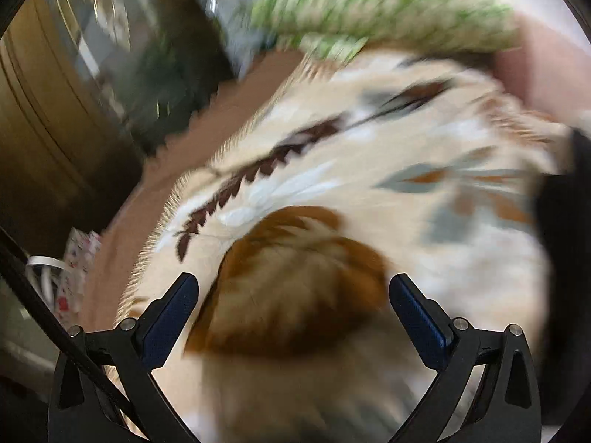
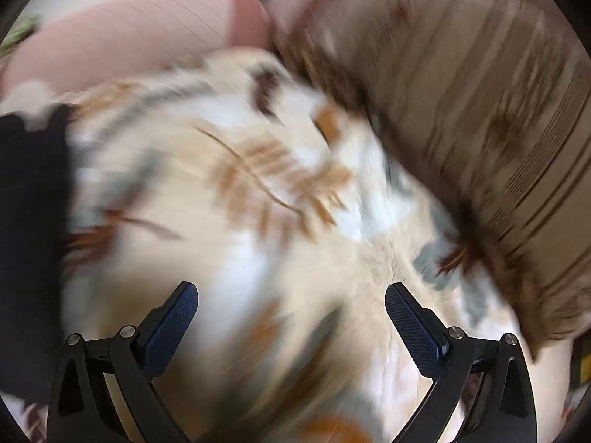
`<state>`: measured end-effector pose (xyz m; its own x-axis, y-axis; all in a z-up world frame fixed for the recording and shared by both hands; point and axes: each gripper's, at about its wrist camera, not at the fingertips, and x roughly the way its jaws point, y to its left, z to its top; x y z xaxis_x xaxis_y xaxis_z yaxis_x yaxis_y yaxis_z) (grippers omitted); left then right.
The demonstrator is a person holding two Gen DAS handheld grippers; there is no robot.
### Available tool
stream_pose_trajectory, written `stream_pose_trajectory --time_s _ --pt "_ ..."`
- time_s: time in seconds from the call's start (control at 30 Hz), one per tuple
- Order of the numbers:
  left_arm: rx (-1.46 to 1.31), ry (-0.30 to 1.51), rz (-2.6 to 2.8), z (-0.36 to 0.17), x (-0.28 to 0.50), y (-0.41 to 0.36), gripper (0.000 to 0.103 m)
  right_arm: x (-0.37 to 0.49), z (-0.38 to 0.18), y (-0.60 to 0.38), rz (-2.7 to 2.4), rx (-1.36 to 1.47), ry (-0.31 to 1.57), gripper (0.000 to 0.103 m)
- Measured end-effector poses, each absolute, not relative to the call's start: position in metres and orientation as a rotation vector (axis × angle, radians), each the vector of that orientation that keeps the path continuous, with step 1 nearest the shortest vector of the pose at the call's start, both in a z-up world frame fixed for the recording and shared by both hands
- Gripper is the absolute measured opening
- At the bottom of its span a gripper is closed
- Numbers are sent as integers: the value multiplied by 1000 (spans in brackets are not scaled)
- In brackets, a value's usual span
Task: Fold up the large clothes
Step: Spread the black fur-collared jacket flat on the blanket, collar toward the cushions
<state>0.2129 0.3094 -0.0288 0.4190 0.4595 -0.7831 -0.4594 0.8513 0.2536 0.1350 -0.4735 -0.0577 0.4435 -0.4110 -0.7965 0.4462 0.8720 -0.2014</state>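
Note:
A black garment (image 1: 565,251) lies at the right edge of the left wrist view and at the left edge of the right wrist view (image 2: 29,240), on a cream bedspread (image 1: 332,184) printed with brown, orange and grey leaves. My left gripper (image 1: 293,288) is open and empty above the bedspread, left of the garment. My right gripper (image 2: 291,299) is open and empty above the bedspread (image 2: 258,203), right of the garment. Both views are blurred by motion.
A green patterned pillow (image 1: 369,3) and a pink pillow (image 1: 546,66) lie at the bed's head. A brown striped pillow (image 2: 480,110) sits at the right. A brown floor strip (image 1: 207,136), wooden furniture (image 1: 33,118) and a bag (image 1: 74,265) lie to the left.

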Motion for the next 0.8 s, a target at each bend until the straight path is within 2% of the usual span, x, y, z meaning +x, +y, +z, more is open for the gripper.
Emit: stream_pose_trajectory --time_s 0.13,0.27,0.4,0.8 --pt "-159 949 586 -47 230 351 103 142 -67 -515 -475 276 933 103" --pt "-237 926 576 -53 229 358 103 146 -69 -501 -555 198 938 103" --pt "-234 932 578 -56 230 354 103 141 -71 -511 -518 275 920 103" --pt "-236 929 576 -56 228 355 103 142 -71 -508 -526 257 930 103"
